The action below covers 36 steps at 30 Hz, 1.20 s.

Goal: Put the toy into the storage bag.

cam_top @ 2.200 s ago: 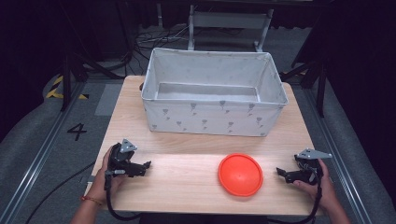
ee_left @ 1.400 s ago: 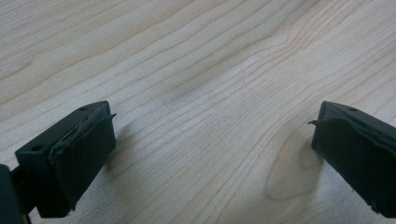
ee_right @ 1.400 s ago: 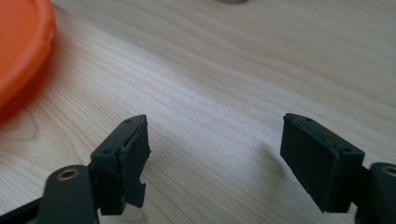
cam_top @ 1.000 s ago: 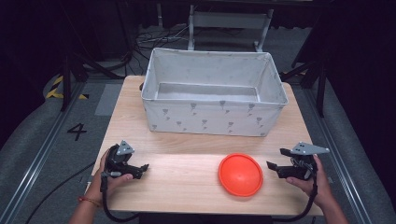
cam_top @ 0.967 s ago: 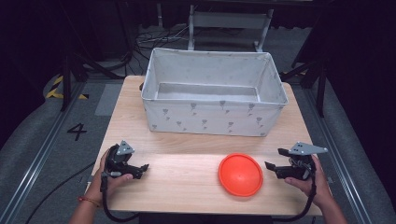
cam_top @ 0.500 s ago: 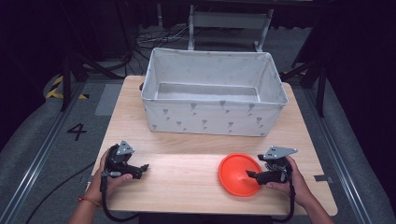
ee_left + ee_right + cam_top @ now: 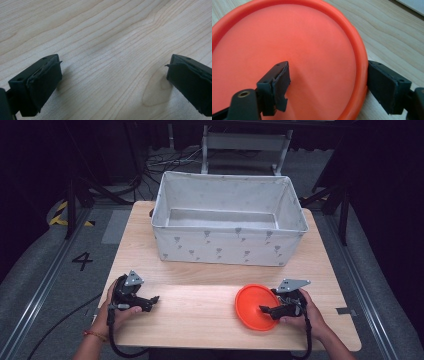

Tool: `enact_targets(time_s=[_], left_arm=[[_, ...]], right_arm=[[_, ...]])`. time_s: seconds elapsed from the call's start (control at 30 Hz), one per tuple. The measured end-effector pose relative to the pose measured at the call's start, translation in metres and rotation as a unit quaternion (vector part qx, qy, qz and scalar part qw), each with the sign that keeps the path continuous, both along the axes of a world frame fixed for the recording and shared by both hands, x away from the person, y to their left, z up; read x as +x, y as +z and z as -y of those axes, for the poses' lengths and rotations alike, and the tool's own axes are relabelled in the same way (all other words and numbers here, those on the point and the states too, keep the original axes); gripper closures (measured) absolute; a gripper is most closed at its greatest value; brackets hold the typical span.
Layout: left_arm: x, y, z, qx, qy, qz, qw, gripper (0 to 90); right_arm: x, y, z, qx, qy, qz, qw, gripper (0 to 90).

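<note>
Your wooden table (image 7: 210, 270) carries a big grey fabric bin (image 7: 229, 220) on its far half, open at the top, with small printed marks along its near wall. The bin sits squarely across the middle of the far side, well apart from both of your tools.

On the near right part of the table lies the orange plate (image 7: 255, 306), flat on the wood. Your right gripper (image 7: 270, 310) is at the plate's right edge, held in your right hand (image 7: 305, 312). In the right gripper view the plate (image 7: 287, 55) spreads across the frame with its raised rim curving between your jaws: one jaw stands over the plate's inner face, the other outside the rim above the table (image 7: 392, 32). The jaws are spread, straddling the rim with a gap on each side, so nothing is gripped.

Your left gripper (image 7: 150, 301) rests at the near left of the table in your left hand (image 7: 117, 307), well apart from the plate. In the left gripper view its jaws are wide apart over bare wood grain (image 7: 110, 50), holding nothing.
</note>
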State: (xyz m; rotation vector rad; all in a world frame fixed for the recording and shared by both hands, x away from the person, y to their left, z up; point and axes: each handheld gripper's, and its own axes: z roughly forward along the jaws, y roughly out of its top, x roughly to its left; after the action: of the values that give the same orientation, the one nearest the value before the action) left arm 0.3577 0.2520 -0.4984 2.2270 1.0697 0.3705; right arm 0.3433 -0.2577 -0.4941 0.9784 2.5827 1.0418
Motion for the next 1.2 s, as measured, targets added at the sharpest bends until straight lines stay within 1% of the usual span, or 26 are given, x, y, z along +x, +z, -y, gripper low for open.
enact_targets(time_s=[0.13,0.17,0.23,0.27,0.33,0.37,0.43,0.5,0.53,0.57,0.6,0.63,0.67,0.73,0.83,0.9,0.97,1.07,1.2], left_arm=[[0.0,0.0,0.0,0.0,0.0,0.0,1.0,0.2],[0.0,0.0,0.0,0.0,0.0,0.0,1.0,0.2],[0.0,0.0,0.0,0.0,0.0,0.0,1.0,0.2],[0.0,0.0,0.0,0.0,0.0,0.0,1.0,0.2],[0.0,0.0,0.0,0.0,0.002,0.0,1.0,0.2],[-0.001,0.0,0.0,-0.001,0.004,0.0,1.0,0.3],[-0.001,0.0,0.0,0.001,0.004,0.001,1.0,0.4],[-0.001,0.0,0.0,0.001,0.003,0.001,1.0,0.5],[-0.001,0.0,0.0,0.001,0.003,0.001,1.0,0.4],[-0.001,0.0,0.0,0.001,0.003,0.001,1.0,0.4],[-0.001,0.0,0.0,0.001,0.003,0.001,1.0,0.5],[-0.001,0.0,0.0,0.001,0.003,0.0,1.0,0.5],[-0.001,0.0,0.0,0.002,0.004,0.0,1.0,0.5],[-0.001,0.0,-0.001,0.003,0.004,0.0,1.0,0.5],[-0.001,0.0,-0.001,0.003,0.004,0.0,1.0,0.5],[-0.001,0.0,-0.001,0.003,0.003,0.002,1.0,0.5],[-0.001,0.0,-0.001,0.004,0.003,0.002,1.0,0.5],[-0.001,0.0,-0.001,0.003,0.004,0.002,1.0,0.5],[-0.001,0.0,-0.001,0.004,0.003,0.002,1.0,0.4]], right_arm=[[0.0,0.0,-0.003,0.004,0.0,0.001,1.0,23.1],[0.002,0.0,-0.004,0.004,0.003,0.001,1.0,23.5],[0.008,-0.001,-0.008,0.006,0.018,0.002,0.9998,23.5],[0.014,-0.001,-0.01,0.006,0.032,0.001,0.9995,21.5],[0.023,-0.001,-0.014,-0.001,0.048,-0.003,0.9989,16.0],[0.027,-0.001,-0.016,-0.004,0.049,-0.005,0.9988,14.5],[0.03,0.0,-0.018,-0.007,0.052,-0.007,0.9986,14.4],[0.029,0.0,-0.019,-0.006,0.05,-0.007,0.9987,14.7],[0.028,0.0,-0.02,-0.008,0.047,-0.01,0.9988,15.7],[0.024,0.003,-0.021,-0.014,0.055,-0.015,0.9983,19.6],[0.024,0.003,-0.021,-0.014,0.055,-0.015,0.9983,19.6],[0.023,0.004,-0.021,-0.016,0.062,-0.018,0.9978,19.4],[0.021,0.004,-0.022,-0.019,0.062,-0.021,0.9976,19.2],[0.02,0.004,-0.022,-0.016,0.061,-0.02,0.9978,19.2],[0.02,0.005,-0.02,-0.014,0.06,-0.026,0.9978,18.5],[0.019,0.005,-0.019,-0.023,0.062,-0.025,0.9975,17.9],[0.018,0.005,-0.019,-0.024,0.057,-0.031,0.9976,16.4],[0.016,0.005,-0.02,-0.029,0.051,-0.029,0.9978,15.4],[0.014,0.005,-0.022,-0.026,0.046,-0.027,0.9982,17.4]])
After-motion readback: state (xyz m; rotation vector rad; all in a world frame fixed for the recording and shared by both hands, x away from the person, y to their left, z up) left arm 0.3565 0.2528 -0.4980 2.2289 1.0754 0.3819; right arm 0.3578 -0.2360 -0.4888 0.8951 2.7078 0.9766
